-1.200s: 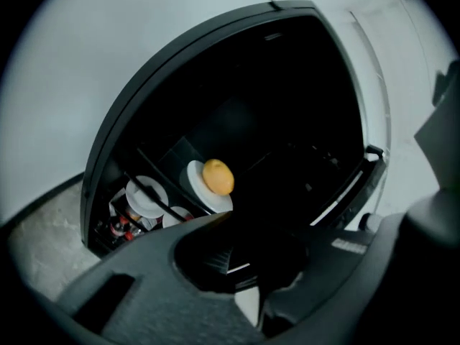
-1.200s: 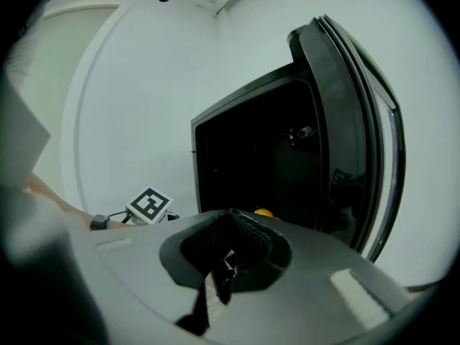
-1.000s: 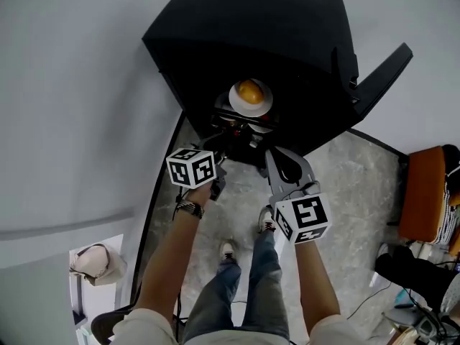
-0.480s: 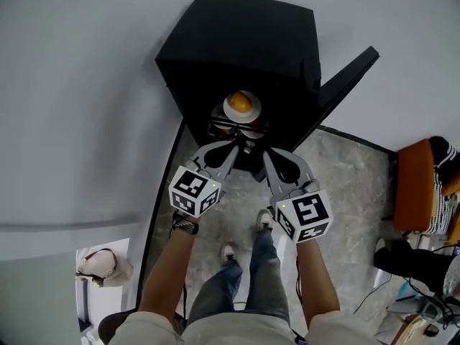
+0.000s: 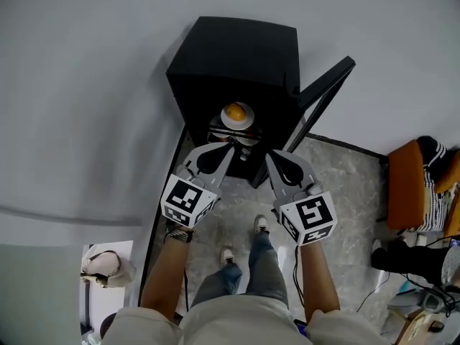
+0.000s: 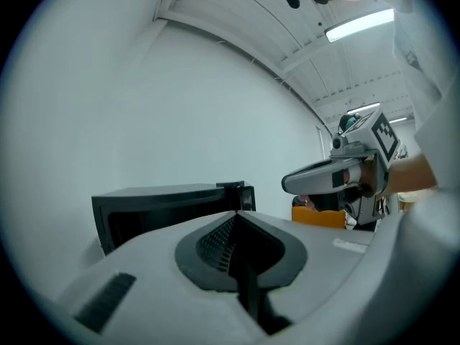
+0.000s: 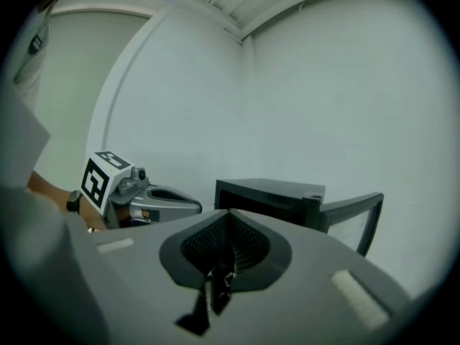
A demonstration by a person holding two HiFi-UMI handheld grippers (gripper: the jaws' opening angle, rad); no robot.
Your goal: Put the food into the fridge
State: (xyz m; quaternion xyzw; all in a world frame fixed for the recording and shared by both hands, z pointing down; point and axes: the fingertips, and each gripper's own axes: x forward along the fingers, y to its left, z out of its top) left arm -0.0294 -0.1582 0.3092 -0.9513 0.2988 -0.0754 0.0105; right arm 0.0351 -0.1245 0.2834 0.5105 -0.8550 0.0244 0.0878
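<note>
A small black fridge (image 5: pixel 237 56) stands against the wall with its door (image 5: pixel 323 92) swung open to the right. Inside, on a shelf, a white plate holds an orange piece of food (image 5: pixel 236 112). My left gripper (image 5: pixel 231 144) points at the fridge opening, just in front of it, shut and holding nothing. My right gripper (image 5: pixel 271 154) hangs beside it, a little further back, also shut with nothing held. In the left gripper view the shut jaws (image 6: pixel 237 214) face the fridge (image 6: pixel 165 203). In the right gripper view the jaws (image 7: pixel 228 213) face the fridge (image 7: pixel 273 192) and its door (image 7: pixel 359 214).
An orange chair (image 5: pixel 406 185) with striped cloth stands at the right. A pale bag (image 5: pixel 104 262) lies at the lower left. Cables and dark gear (image 5: pixel 410 264) sit at the lower right. My feet (image 5: pixel 260 225) stand on the marble floor (image 5: pixel 338 185) before the fridge.
Both grippers and the head have drawn back from the fridge. The left gripper has swung up level with the right one. The plate with the orange food stays on the shelf.
</note>
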